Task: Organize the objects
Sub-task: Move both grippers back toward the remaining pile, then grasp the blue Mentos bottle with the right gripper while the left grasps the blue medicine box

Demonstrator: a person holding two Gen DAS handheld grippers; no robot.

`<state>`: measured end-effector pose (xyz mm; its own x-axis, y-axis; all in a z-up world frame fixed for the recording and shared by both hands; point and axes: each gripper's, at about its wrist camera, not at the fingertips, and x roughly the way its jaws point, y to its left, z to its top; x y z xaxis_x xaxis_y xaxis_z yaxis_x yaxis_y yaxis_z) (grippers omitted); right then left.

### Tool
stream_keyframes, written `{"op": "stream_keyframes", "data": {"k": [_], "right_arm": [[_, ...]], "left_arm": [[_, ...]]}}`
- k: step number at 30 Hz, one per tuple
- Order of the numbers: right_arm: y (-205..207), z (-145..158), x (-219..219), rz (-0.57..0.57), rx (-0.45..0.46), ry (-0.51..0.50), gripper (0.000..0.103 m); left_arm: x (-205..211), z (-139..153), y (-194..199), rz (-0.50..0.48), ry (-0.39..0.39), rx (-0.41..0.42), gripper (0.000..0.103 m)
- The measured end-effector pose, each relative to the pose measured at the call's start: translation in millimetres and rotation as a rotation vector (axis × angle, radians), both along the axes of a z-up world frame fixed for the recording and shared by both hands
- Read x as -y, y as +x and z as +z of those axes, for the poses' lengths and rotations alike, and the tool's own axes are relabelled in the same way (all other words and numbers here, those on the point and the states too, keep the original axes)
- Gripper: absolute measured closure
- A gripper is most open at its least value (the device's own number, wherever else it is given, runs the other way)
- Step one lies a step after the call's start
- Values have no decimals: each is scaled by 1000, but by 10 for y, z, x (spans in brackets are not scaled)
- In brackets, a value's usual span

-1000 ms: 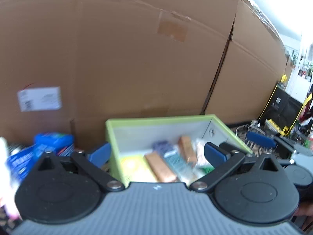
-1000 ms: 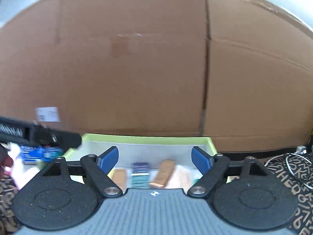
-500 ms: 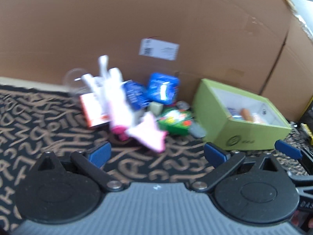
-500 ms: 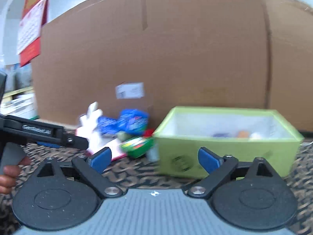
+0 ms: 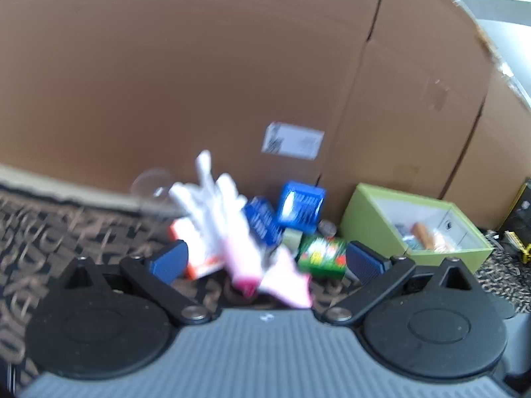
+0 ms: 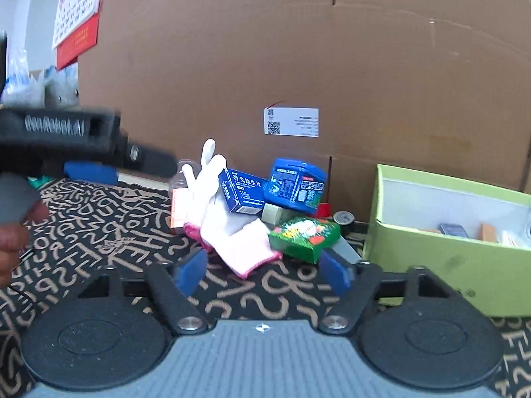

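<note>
- Now both our tongs, left gripper (image 5: pixel 264 260) and right gripper (image 6: pixel 262 270), stand wide, holding nothing.
- We judge the white glove (image 6: pixel 229 229) soft and light; we should pinch its pink cuff (image 6: pixel 262 262).

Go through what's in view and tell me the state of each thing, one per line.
Left gripper: open, holding nothing.
Right gripper: open, holding nothing.
Green box: lidless, some items inside.
White gloves: lying in the pile.
Green packet: flat on the mat, beside the gloves.
Blue cartons: tilted, stacked in the pile.
</note>
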<state>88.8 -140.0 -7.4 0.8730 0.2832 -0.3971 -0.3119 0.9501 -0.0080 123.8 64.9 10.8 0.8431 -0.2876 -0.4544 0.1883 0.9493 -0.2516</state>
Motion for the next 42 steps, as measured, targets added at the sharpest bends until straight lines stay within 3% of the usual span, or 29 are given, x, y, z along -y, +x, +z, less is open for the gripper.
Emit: {"op": "stream_keyframes", "data": {"k": [2,8,13,17,21,22,24,25,29,32,35,40,42], "right_arm": [[107,-6,-61,-13,-7,-21,29],[165,36,-7,-59,12,-36,34],[192,13,115,-94,-16,-33,34],[204,57,179,-100,-11,-15,34],[243,172,210,-105,14,9,33],[277,196,205,-102,14,16,33],[375,252,155,-99,6,23,33],[430,271,126,-95,4,25,33],[765,318,-22,-98,-20,36,33],[1056,292,-117,-122,-68,47,33],[1295,248,-193,-154,-97,36,33],[1629,153,-225,-181,-168,57,31],[1711,113,-219,-186,-186,59,30]], "left_arm": [[42,63,165,-35,4,15,2],[352,4,667,-148,144,101,3],[575,-243,964,-218,250,88,2],[584,-468,1037,-205,328,67,4],[458,-615,1129,-176,326,19,31],[428,-618,1144,-179,313,18,33],[393,-582,1151,-186,271,9,54],[385,-565,1152,-194,254,5,58],[382,-581,1179,-187,253,6,53],[392,-577,1164,-191,257,19,32],[353,-587,1201,-199,231,14,31],[151,-592,1254,-210,105,-12,32],[118,-603,1261,-215,98,-9,34]]}}
